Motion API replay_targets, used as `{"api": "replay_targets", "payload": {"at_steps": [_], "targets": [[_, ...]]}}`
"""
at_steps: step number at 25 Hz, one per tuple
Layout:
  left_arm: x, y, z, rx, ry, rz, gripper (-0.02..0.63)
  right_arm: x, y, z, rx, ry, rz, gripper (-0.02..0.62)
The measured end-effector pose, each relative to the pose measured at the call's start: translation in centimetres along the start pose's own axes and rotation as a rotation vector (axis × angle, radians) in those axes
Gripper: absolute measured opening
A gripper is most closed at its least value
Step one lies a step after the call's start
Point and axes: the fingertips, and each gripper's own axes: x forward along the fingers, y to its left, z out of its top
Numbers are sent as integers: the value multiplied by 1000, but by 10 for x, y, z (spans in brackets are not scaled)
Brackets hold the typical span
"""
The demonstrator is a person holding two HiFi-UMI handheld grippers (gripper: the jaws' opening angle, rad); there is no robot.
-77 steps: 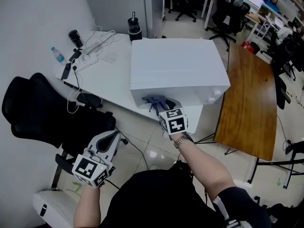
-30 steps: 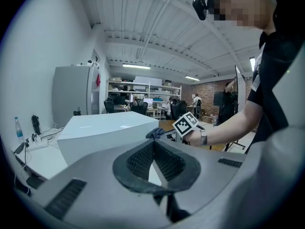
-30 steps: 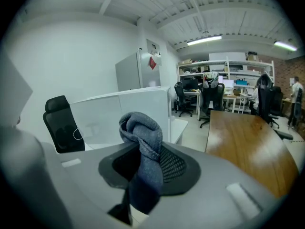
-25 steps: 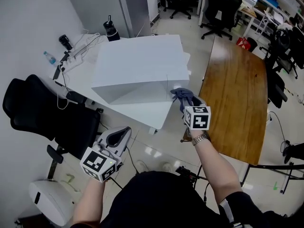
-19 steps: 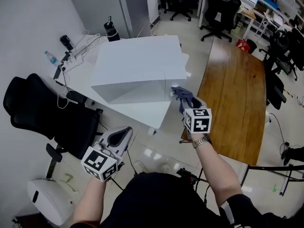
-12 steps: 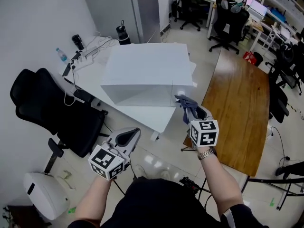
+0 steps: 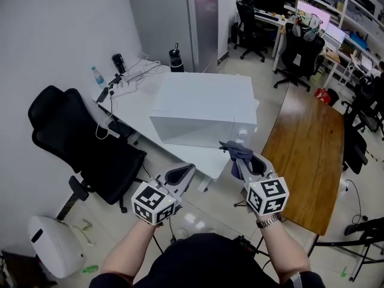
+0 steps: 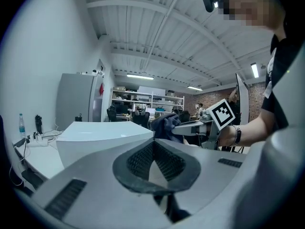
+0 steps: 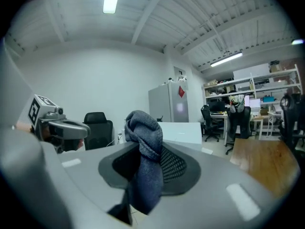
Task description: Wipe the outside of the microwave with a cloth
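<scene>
Cloth [image 9: 144, 142], dark blue and wrung into a thick twist, is clamped between the jaws of the right tool [image 7: 241, 161]. A knob of it stands above the tips and a tail hangs below. The left tool [image 7: 187, 171] is held alongside with its jaws together and nothing in them. Beyond the cloth stands the microwave [image 7: 204, 104], a plain white box near the front edge of the white worktop [image 7: 133, 98]. The cloth is held in the air by the microwave's near right corner and looks clear of the casing (the right gripper view shows the box some way behind the twist). The risks lie mostly in the bunching. So little fabric leads that the hard jaw tips may scrape the casing, or the twist may drag out of the grip under a firm stroke. With the empty tool bracing nothing, a hard push could also slide the microwave on the worktop.
</scene>
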Motion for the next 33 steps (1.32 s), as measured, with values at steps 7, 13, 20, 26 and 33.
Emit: {"api": "replay_targets", "payload": {"at_steps": [7,13,20,26,33], "targets": [[-23,14,12,17,-21,-19,5,-13,56,28,-6,-65,43,109],[-36,26,18,29,-33,-30,5,-9,89,35,-17,-81,57,107],[-42,34,22,27,-51,-37,5,-8,103,41,-39,-84,47,107],[-43,38,20,25,-50,-47,5,-7,106,42,-38,-82,32,107],[-45,42,19,24,-45,-45,5,-6,109,46,-45,-88,31,106]]}}
